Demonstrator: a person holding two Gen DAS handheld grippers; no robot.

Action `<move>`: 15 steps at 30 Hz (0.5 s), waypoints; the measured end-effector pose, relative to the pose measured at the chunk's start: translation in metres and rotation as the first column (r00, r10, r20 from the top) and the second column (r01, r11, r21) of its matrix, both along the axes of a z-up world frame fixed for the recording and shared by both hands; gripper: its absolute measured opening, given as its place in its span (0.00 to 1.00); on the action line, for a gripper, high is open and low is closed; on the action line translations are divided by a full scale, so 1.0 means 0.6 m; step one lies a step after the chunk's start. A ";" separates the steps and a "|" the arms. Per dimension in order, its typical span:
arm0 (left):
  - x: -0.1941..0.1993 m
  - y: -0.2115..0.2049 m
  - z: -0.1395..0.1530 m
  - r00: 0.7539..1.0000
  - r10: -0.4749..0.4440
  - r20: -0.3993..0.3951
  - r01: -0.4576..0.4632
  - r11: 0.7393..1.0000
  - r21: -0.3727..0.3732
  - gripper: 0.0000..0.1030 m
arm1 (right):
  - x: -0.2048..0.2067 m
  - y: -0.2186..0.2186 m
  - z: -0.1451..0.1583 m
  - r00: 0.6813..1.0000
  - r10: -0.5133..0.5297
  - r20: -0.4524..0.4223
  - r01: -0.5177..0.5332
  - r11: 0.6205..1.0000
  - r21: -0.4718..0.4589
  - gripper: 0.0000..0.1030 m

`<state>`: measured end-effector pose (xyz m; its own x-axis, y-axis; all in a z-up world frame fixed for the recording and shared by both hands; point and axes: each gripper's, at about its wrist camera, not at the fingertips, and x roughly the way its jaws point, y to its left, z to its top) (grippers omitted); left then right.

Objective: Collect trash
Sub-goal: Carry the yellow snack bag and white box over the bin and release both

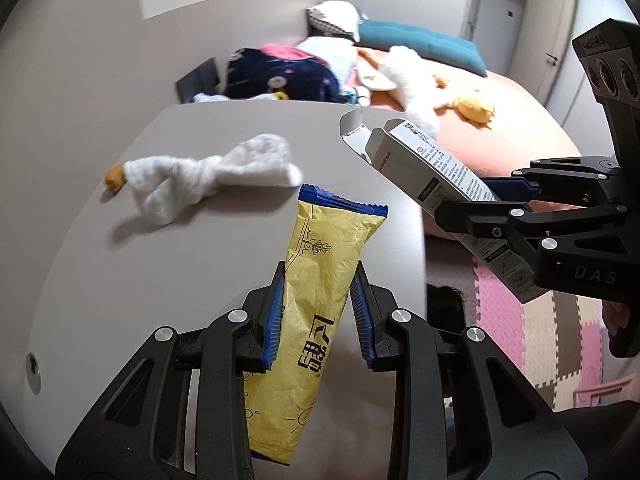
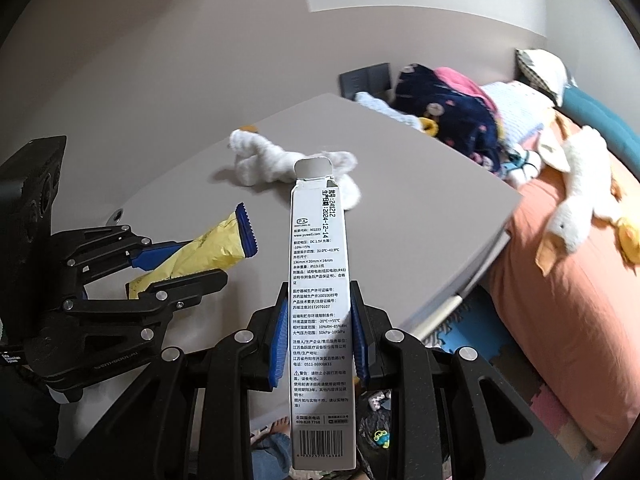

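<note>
My left gripper is shut on a yellow snack wrapper with a blue serrated top, held above the grey table. The wrapper also shows in the right wrist view, with the left gripper at the left. My right gripper is shut on a long grey-white carton with an open end flap, held above the table's near edge. In the left wrist view the carton and right gripper are at the right, beyond the table's edge.
A white plush goose lies on the table, also in the right wrist view. A bed with an orange sheet, plush toys and clothes stands to the right. Foam floor mats lie below.
</note>
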<state>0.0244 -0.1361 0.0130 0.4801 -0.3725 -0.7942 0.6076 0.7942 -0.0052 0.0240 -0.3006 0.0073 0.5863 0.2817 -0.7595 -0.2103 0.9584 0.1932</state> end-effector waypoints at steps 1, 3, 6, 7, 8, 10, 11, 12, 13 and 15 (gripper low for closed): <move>-0.002 -0.009 0.001 1.000 -0.015 0.001 0.015 1.000 0.001 0.30 | -0.006 -0.010 0.001 1.000 -0.016 0.002 0.016 1.000 0.002 0.27; -0.004 -0.027 0.002 0.999 -0.044 0.003 0.044 0.999 0.002 0.30 | -0.014 -0.026 0.002 0.999 -0.040 0.004 0.040 0.999 0.006 0.27; -0.008 -0.055 0.003 0.997 -0.083 0.006 0.083 0.997 0.002 0.30 | -0.026 -0.052 0.004 0.997 -0.077 0.006 0.077 0.997 0.008 0.27; -0.009 -0.064 0.004 0.995 -0.095 0.006 0.095 0.996 0.002 0.30 | -0.031 -0.062 0.004 0.996 -0.091 0.007 0.091 0.996 0.009 0.27; -0.009 -0.073 0.005 0.994 -0.105 0.007 0.105 0.994 0.002 0.30 | -0.037 -0.071 0.004 0.995 -0.104 0.007 0.104 0.995 0.010 0.27; -0.014 -0.093 0.004 0.991 -0.134 0.007 0.134 0.991 0.004 0.30 | -0.046 -0.087 0.004 0.992 -0.128 0.008 0.128 0.992 0.010 0.27; -0.017 -0.104 0.004 0.989 -0.150 0.008 0.150 0.989 0.004 0.30 | -0.051 -0.094 0.004 0.991 -0.137 0.008 0.136 0.991 0.010 0.27; -0.020 -0.113 0.004 0.987 -0.163 0.007 0.163 0.987 0.004 0.30 | -0.056 -0.102 0.004 0.989 -0.149 0.008 0.149 0.989 0.009 0.27; -0.020 -0.120 0.003 0.985 -0.173 0.007 0.173 0.985 0.005 0.30 | -0.060 -0.109 0.004 0.987 -0.160 0.008 0.160 0.987 0.009 0.27; -0.025 -0.137 0.003 0.980 -0.199 0.006 0.199 0.980 0.005 0.30 | -0.071 -0.126 0.004 0.982 -0.187 0.007 0.187 0.982 0.010 0.27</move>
<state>0.0097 -0.2184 0.0148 0.4021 -0.4576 -0.7930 0.7534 0.6575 0.0026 -0.0188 -0.3763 0.0094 0.6354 0.1737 -0.7524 -0.0290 0.9791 0.2015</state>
